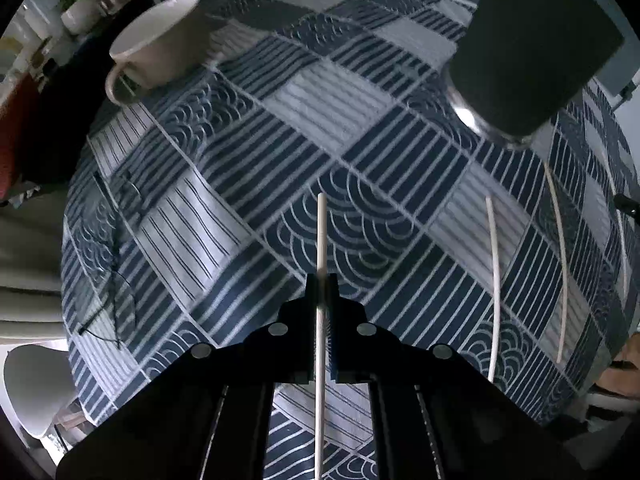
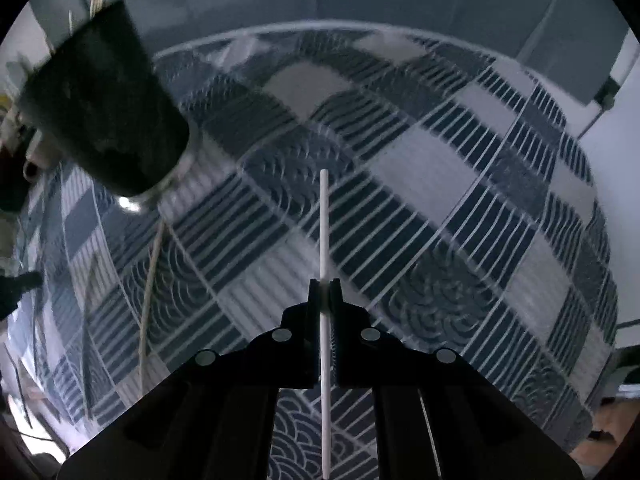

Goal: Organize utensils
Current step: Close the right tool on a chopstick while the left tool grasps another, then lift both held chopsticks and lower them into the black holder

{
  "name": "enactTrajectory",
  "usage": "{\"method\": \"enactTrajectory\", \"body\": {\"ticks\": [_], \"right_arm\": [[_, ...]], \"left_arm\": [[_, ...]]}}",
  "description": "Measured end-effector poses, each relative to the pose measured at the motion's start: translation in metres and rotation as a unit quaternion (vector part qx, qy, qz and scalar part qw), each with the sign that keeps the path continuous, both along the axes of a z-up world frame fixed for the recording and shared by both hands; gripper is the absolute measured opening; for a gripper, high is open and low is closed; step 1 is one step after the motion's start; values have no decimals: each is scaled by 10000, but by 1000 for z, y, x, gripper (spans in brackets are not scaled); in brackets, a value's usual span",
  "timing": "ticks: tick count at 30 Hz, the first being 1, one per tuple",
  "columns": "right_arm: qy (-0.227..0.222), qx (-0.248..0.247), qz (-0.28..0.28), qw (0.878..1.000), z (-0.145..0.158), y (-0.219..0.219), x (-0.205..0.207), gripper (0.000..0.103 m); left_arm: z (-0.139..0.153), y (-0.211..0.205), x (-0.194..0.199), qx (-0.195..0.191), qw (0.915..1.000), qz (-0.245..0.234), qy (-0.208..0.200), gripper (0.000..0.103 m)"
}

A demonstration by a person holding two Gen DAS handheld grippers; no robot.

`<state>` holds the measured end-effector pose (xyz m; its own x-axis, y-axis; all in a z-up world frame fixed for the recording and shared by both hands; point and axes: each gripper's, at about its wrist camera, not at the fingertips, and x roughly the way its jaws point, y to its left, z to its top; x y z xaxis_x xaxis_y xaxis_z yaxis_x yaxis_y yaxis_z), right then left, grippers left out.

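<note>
In the left wrist view my left gripper (image 1: 321, 285) is shut on a thin white chopstick (image 1: 321, 236), held a little above the patterned blue-and-white tablecloth (image 1: 280, 140). A tall black utensil holder (image 1: 532, 48) on a shiny base stands at the upper right. Two more white chopsticks (image 1: 494, 280) (image 1: 561, 264) lie on the cloth to the right of the gripper. In the right wrist view my right gripper (image 2: 324, 289) is shut on another white chopstick (image 2: 324, 224). The black holder (image 2: 104, 108) is at the upper left there, with stick tips poking from its top. One chopstick (image 2: 147, 284) lies below it.
A white mug (image 1: 160, 44) sits on the cloth at the far left. A thin black cable (image 1: 110, 280) lies near the table's left edge, and a pale chair seat (image 1: 32, 388) stands beyond it. A person's hand (image 1: 624, 364) shows at the right edge.
</note>
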<state>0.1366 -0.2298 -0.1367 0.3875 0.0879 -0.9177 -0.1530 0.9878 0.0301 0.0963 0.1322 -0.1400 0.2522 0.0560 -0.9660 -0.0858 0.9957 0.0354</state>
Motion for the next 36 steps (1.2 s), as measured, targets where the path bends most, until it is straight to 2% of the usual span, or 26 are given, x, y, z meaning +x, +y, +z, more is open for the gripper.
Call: {"method": "enactTrajectory", "body": {"ticks": [3,7,16,24,32,36], "right_arm": [[-243,70,5,9997,21,-2,8,4],[-608,219,-31,9979,51,-5,19,4],[-1251,447,123,9911,109,5,33,4],[-1805,556,328,9815,157,17,54,4],[-2082,869,512,9729,189,38,74,4],[-2231,1169,708,9652,199,57,81,5]], "left_arm": [[15,1,3,0,9999,101,-95,5],[42,1,13,-219,9987,210,-405,5],[105,-33,47,-99,9935,-241,-1106,5],[161,-57,78,-158,9856,-398,-1636,5],[206,-73,103,-413,9741,-387,-2187,5],[222,-84,115,-692,9663,-387,-2450,5]]}}
